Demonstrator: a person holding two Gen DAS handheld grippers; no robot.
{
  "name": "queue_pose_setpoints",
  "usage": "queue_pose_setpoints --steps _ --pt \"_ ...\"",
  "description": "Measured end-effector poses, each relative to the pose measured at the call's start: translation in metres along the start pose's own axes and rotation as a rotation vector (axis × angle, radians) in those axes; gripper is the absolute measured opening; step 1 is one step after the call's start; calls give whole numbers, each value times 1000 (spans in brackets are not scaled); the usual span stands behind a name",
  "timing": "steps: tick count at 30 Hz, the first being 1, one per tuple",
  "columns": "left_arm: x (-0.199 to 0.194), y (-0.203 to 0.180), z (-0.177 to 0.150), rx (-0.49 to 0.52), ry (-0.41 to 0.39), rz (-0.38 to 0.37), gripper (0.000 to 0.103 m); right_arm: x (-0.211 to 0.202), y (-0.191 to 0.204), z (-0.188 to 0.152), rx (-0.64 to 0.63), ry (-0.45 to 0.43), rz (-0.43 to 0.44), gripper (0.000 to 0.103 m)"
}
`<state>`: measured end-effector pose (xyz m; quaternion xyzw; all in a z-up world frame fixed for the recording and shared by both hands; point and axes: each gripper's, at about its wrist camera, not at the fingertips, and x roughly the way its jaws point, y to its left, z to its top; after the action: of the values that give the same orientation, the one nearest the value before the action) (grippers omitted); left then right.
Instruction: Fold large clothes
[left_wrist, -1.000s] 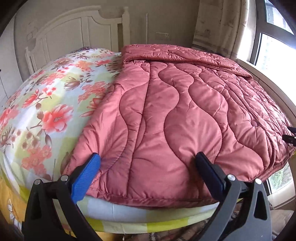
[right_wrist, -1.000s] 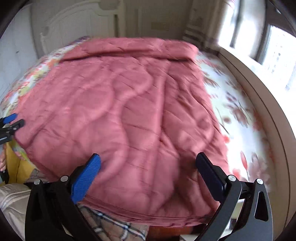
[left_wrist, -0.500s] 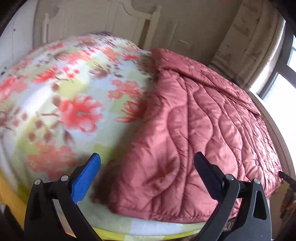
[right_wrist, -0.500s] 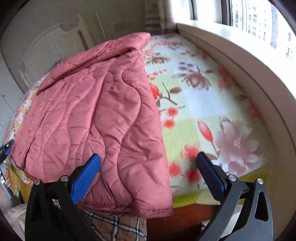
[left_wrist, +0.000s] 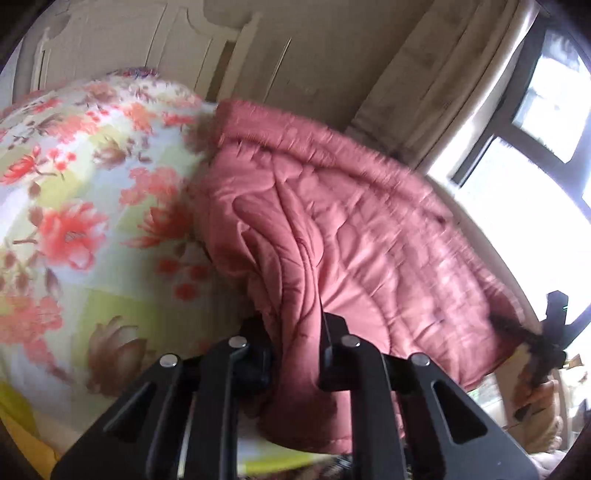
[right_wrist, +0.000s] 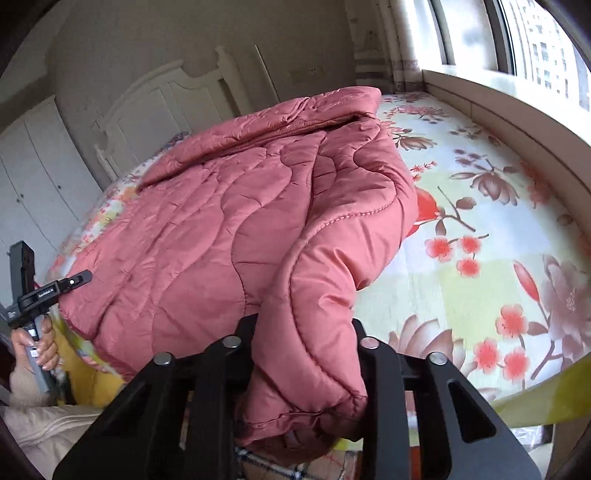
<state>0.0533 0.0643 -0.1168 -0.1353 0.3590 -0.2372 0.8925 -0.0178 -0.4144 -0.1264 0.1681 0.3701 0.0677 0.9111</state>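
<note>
A large pink quilted coat (left_wrist: 362, 229) lies spread on the flowered bed sheet (left_wrist: 74, 206). My left gripper (left_wrist: 295, 343) is shut on the coat's near left hem corner, fabric bunched between its fingers. The coat also fills the right wrist view (right_wrist: 229, 221). My right gripper (right_wrist: 303, 347) is shut on the coat's near right hem corner, which is lifted and hangs in a thick fold. The left gripper shows at the left edge of the right wrist view (right_wrist: 55, 284), held by a hand.
A white headboard (right_wrist: 166, 96) stands at the far end of the bed. A window sill (right_wrist: 517, 122) and window run along the right side. White wardrobe doors (right_wrist: 33, 170) stand at the left. The flowered sheet (right_wrist: 480, 240) is bare to the coat's right.
Both grippers were open half a second ago, each at a near corner of the coat. Both have now shut on the hem, and the fabric bunches up at each.
</note>
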Motion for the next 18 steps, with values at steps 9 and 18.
queue_pose_setpoints --steps 9,18 --pt "-173 -22 12 36 -300 -308 16 -171 51 1 -98 -230 335 23" --pt "-123 13 136 -185 -287 -276 25 -148 88 137 -79 -329 247 23"
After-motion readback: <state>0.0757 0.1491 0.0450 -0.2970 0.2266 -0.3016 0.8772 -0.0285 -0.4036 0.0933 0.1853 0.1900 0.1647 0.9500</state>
